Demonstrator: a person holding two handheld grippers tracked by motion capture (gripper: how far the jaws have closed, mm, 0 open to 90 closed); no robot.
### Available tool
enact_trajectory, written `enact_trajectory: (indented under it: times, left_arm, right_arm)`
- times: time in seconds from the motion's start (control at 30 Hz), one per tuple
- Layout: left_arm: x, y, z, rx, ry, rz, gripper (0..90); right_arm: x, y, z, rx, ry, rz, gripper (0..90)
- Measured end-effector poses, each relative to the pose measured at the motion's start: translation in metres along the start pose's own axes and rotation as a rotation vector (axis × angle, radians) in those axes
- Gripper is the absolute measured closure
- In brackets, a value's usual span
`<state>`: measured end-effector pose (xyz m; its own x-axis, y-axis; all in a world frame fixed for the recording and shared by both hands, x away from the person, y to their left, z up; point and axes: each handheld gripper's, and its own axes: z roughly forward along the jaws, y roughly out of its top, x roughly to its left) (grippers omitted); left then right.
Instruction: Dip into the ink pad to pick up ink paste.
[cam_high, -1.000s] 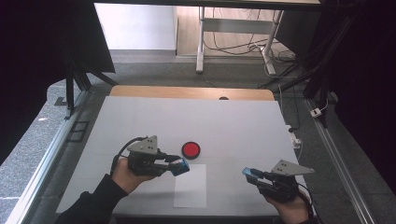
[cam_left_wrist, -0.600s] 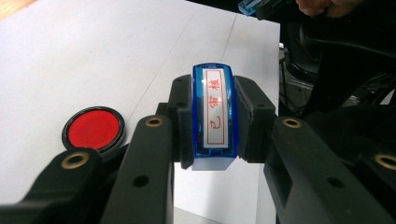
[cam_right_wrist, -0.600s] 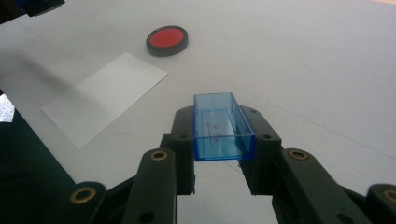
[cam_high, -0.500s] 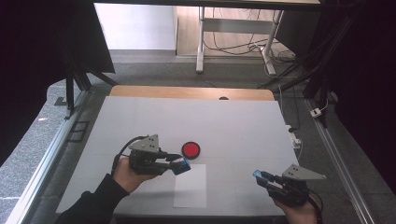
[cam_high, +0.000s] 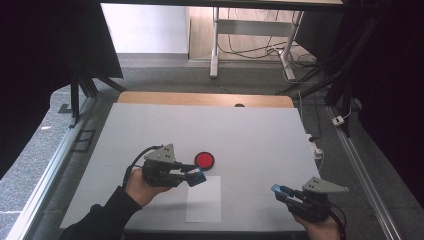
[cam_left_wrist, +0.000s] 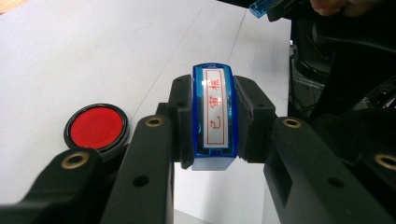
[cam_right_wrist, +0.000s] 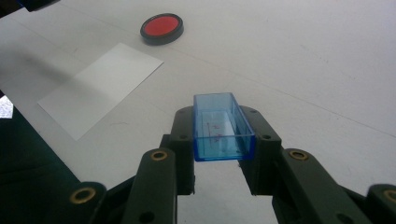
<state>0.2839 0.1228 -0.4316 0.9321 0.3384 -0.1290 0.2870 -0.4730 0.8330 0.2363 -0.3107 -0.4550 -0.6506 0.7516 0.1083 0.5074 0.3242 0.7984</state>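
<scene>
High view: left gripper (cam_high: 196, 176) fingers clench stamp (cam_left_wrist: 214, 116) beside ink pad (cam_high: 204, 160); right gripper (cam_high: 280, 191) fingers clench what looks like its cap (cam_right_wrist: 223, 126).

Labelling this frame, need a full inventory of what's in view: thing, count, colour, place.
stamp body: 1, blue with a white label in red characters, clamped in the left tongs
stamp cap: 1, clear blue, hollow, clamped in the right tongs
ink pad: 1, red in a black round case, on the table right of the left tongs
paper sheet: 1, white, near table edge, between the hands
table: 1, white top, wooden far edge
left tongs: 1, black, above the paper's far edge
right tongs: 1, black, near right corner
</scene>
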Motion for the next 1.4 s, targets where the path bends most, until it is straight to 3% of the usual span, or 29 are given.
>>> enact_trajectory:
  times: [0.5,0.97,1.4]
  left_arm:
    - [0.005,0.0,0.026,0.047,0.005,-0.03,70.3]
    - [0.012,-0.002,0.038,0.072,0.014,-0.052,70.3]
    - [0.038,-0.005,0.047,0.084,0.095,-0.109,70.3]
  right_arm:
    - [0.001,-0.001,0.0,0.008,0.016,-0.011,68.3]
    - [0.001,-0.001,0.0,0.008,0.014,-0.02,68.4]
    - [0.001,-0.001,0.0,0.009,0.01,-0.014,68.3]
